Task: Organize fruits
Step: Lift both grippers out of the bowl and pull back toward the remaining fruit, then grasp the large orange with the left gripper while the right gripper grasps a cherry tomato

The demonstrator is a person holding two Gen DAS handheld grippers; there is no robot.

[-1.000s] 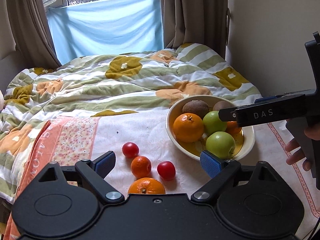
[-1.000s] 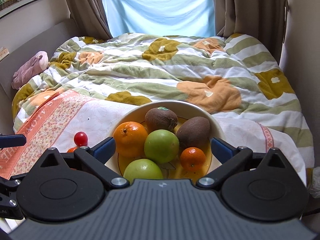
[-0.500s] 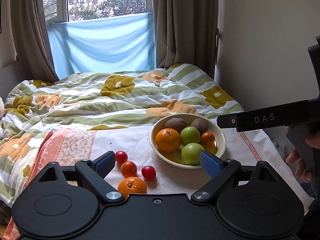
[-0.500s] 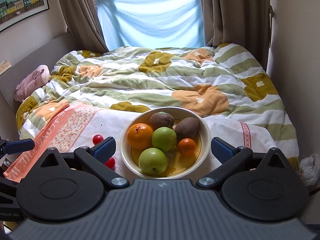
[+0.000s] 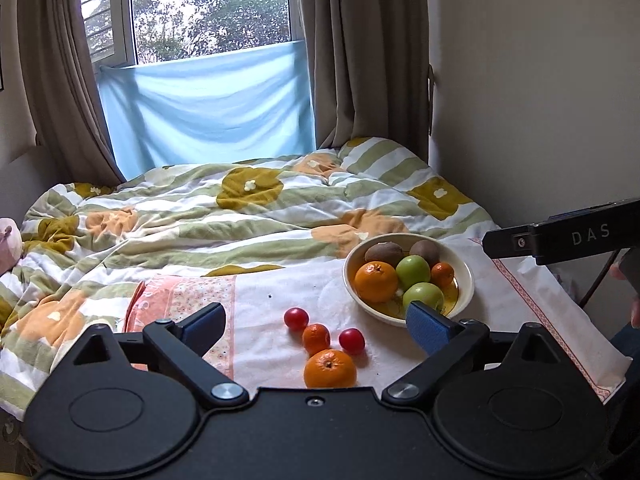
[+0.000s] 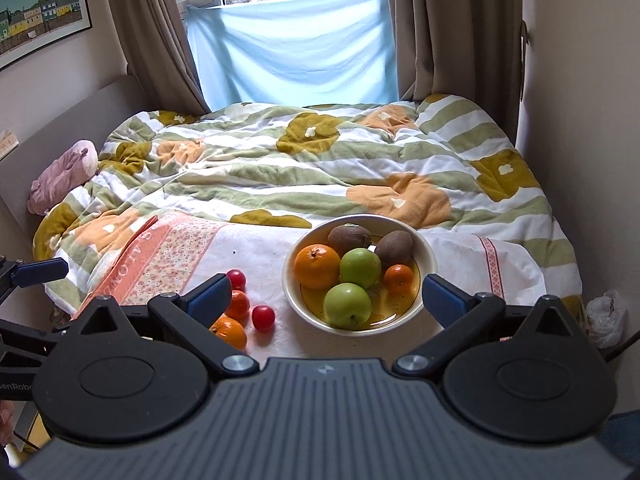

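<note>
Hovering: left gripper fingers spread wide, empty | right gripper fingers spread wide, empty, touching nothing

Black two-finger left gripper, blue pads, silver pivot screws; white "DAS" lettering on right gripper.

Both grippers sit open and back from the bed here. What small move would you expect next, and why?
Probably the left gripper eases forward and down onto the large loose orange. Its fingers are open and empty, that orange lies nearest between them, and four fruits lie on the cloth outside the bowl.
</note>
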